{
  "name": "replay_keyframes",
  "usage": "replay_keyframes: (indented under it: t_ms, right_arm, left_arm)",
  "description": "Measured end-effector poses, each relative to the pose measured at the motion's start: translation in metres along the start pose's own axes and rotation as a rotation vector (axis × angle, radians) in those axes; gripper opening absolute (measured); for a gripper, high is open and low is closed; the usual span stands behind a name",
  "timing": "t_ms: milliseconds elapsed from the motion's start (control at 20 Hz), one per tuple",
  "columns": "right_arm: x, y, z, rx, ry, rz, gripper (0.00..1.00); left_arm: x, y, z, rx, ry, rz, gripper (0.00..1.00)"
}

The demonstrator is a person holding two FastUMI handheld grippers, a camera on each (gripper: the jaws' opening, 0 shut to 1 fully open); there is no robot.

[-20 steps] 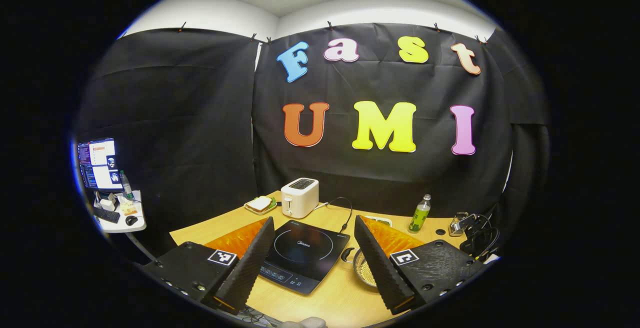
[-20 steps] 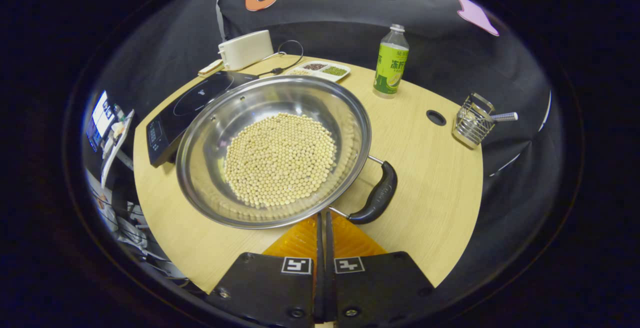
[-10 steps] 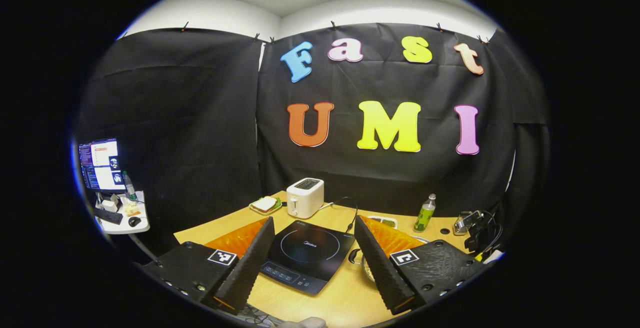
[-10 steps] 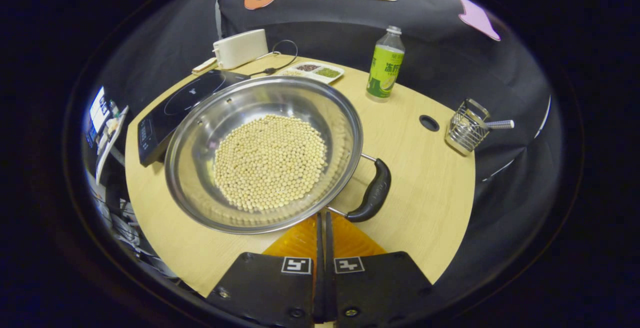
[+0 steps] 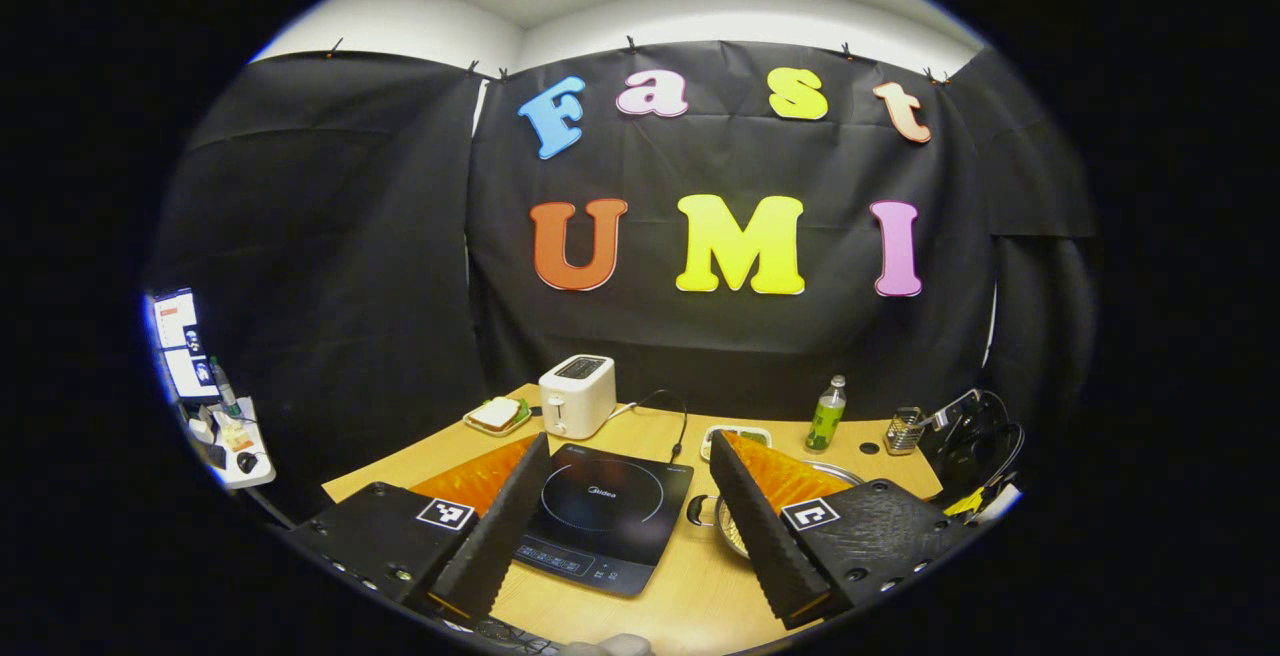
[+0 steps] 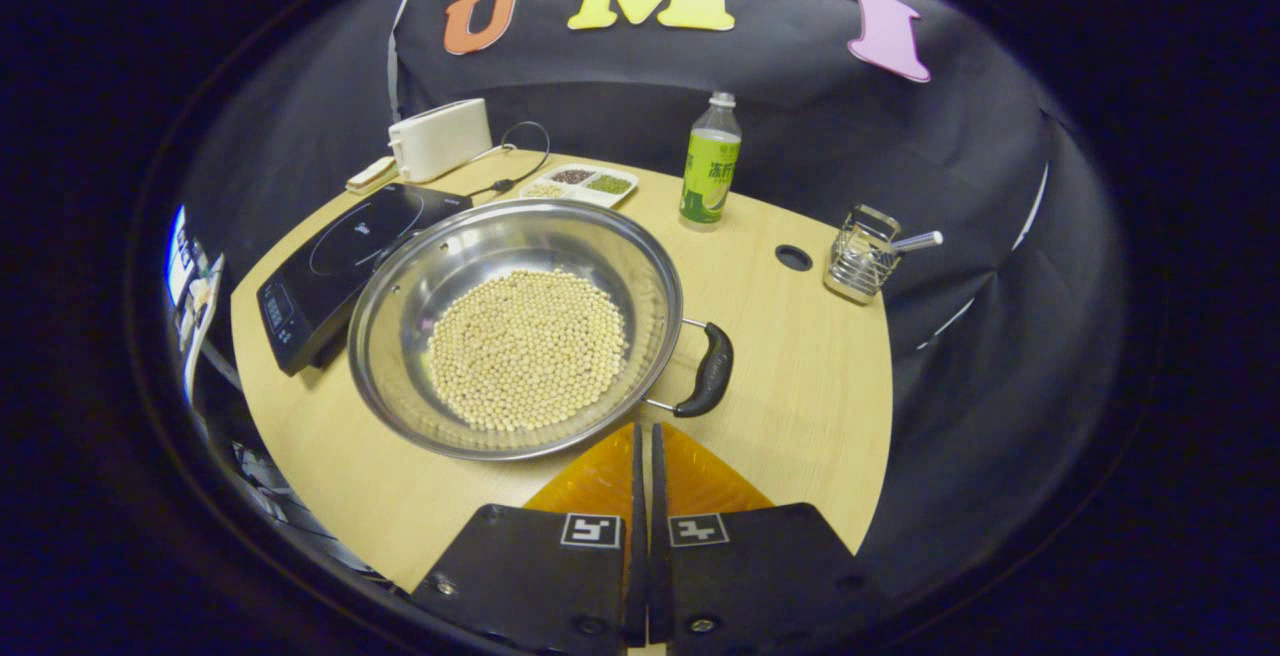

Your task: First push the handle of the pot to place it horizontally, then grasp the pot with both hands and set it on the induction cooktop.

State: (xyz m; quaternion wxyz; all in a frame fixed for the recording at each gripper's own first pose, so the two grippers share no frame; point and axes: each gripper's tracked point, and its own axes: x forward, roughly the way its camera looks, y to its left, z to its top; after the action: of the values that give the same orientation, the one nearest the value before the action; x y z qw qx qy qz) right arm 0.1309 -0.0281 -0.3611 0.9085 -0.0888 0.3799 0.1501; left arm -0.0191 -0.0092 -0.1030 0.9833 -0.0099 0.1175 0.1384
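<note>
in the left gripper view, the left gripper's right finger (image 5: 765, 526) is covering most of the round stainless steel pot of pale beans (image 5: 835, 477), leaving a sliver of rim showing. the left finger (image 5: 495, 526) is hiding a corner of the flat black induction cooktop (image 5: 605, 516). in the right gripper view, the pot's rim (image 6: 400, 256) is overlapping the cooktop's (image 6: 340, 256) near edge. the green-labelled plastic bottle's (image 6: 709, 176) print is staying too small to make out.
</note>
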Motion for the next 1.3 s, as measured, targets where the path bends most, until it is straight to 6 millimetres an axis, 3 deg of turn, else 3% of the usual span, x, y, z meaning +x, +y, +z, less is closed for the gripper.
replay_keyframes:
  t_ms: [50,150,300,400,550,700,950,1100,1300]
  right_arm:
    - [-0.011,0.002,0.0,0.013,-0.018,-0.016,0.05]
    - [-0.031,0.011,0.0,0.039,-0.053,-0.033,0.23]
    - [-0.056,0.017,-0.004,0.091,-0.092,-0.088,0.87]
    - [-0.068,0.018,-0.008,0.139,-0.121,-0.127,0.89]
    - [-0.075,0.02,-0.02,0.229,-0.127,-0.156,0.83]
    - [-0.068,0.019,-0.029,0.301,-0.108,-0.129,0.95]
    - [-0.028,0.008,-0.019,0.32,-0.078,-0.085,0.96]
    - [0.004,0.004,-0.004,0.311,-0.056,-0.042,0.93]
    - [0.046,-0.013,0.014,0.277,-0.021,-0.029,0.92]
  left_arm:
    - [0.004,-0.002,-0.002,-0.003,0.004,-0.029,0.95]
    - [0.009,-0.003,-0.006,-0.002,0.006,-0.082,0.96]
    - [0.02,-0.007,-0.017,0.014,0.02,-0.166,0.96]
    - [0.027,-0.01,-0.027,0.031,0.031,-0.209,0.96]
    - [0.039,-0.021,-0.05,0.065,0.057,-0.263,0.95]
    - [0.054,-0.039,-0.089,0.066,0.143,-0.3,0.95]
    - [0.096,-0.061,-0.156,0.13,0.251,-0.267,0.96]
    - [0.127,-0.079,-0.184,0.137,0.309,-0.262,0.96]
    - [0.171,-0.087,-0.214,0.146,0.38,-0.225,0.96]
